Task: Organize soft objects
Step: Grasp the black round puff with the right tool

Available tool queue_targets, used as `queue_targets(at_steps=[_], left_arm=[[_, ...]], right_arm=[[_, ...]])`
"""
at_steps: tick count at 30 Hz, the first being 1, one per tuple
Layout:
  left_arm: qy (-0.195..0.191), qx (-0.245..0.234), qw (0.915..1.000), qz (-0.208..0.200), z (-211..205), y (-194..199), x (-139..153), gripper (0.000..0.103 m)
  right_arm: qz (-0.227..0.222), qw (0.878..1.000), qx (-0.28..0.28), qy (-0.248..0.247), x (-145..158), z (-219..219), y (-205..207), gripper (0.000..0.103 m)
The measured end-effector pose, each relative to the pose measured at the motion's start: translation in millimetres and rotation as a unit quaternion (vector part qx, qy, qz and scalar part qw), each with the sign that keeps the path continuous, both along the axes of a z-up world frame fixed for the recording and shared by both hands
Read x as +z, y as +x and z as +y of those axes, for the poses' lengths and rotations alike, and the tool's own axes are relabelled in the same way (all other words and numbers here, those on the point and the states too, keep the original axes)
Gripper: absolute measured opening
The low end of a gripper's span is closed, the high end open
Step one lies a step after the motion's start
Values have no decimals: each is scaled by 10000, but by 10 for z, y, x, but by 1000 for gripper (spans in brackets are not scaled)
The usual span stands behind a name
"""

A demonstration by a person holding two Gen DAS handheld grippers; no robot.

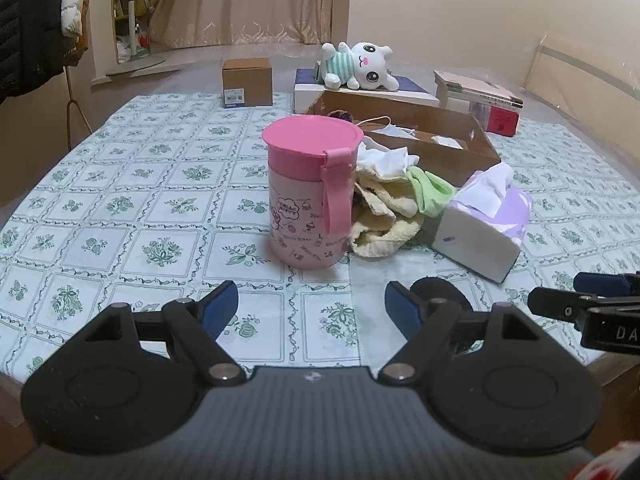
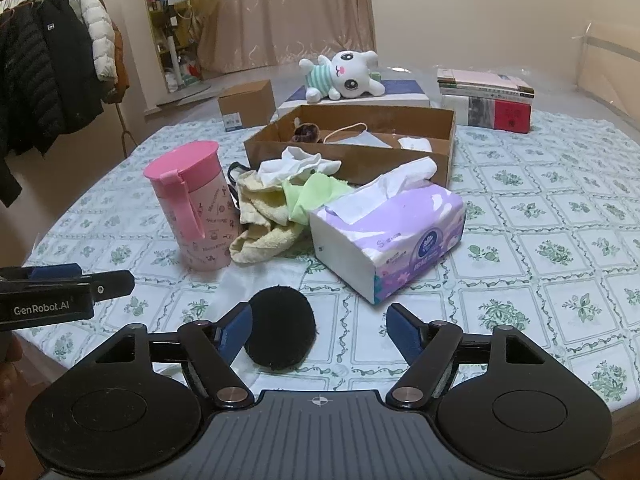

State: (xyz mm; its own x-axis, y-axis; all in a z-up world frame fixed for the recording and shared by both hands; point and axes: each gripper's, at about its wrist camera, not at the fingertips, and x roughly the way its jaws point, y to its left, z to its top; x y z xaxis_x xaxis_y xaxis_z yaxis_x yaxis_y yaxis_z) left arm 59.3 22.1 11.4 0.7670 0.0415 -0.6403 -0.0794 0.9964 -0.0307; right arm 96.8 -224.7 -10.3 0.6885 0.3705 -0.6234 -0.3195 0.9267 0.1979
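Both tongs stand apart and hold nothing. Left gripper point(image 1: 311, 304) hovers low over the tablecloth point(image 1: 120, 200), aimed at the pink cup point(image 1: 310, 192); nothing sits between its blue pads. Right gripper point(image 2: 319, 330) has a black fuzzy round pad point(image 2: 280, 328) lying on the cloth between its jaws, toward the left pad point(image 2: 236, 328); whether that pad touches it cannot be told, and it is not clamped.

Step in hand, as a judgement: picking up the black piece to put it in the cardboard box point(image 2: 352, 160). Best done by centring the jaws on the disc, pressing the tips to the table and closing slowly, since a flat, limp piece can slide off or drag the tablecloth up with it.

Other soft things: a rumpled heap of cloths point(image 2: 276, 200), white, pale yellow terry and light green, thin and floppy, lying between the cup and the tissue pack point(image 2: 388, 228), just in front of the box. The pack is a squashy plastic-wrapped block with a tissue sticking out. Plush rabbit point(image 2: 344, 76) lies on a flat box behind. The cup is rigid plastic with a lid and strap; the cardboard box already holds a few small items.
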Motion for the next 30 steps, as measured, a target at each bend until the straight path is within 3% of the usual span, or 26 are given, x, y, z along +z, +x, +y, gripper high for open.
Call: queue_targets(at_steps=[16, 30], left_arm=[[161, -92, 9996, 216, 79, 194, -262, 78], [29, -58, 9987, 510, 167, 384, -501, 78]], right_arm=[[216, 9988, 368, -232, -395, 356, 245, 79], [369, 9945, 709, -682, -784, 656, 573, 80]])
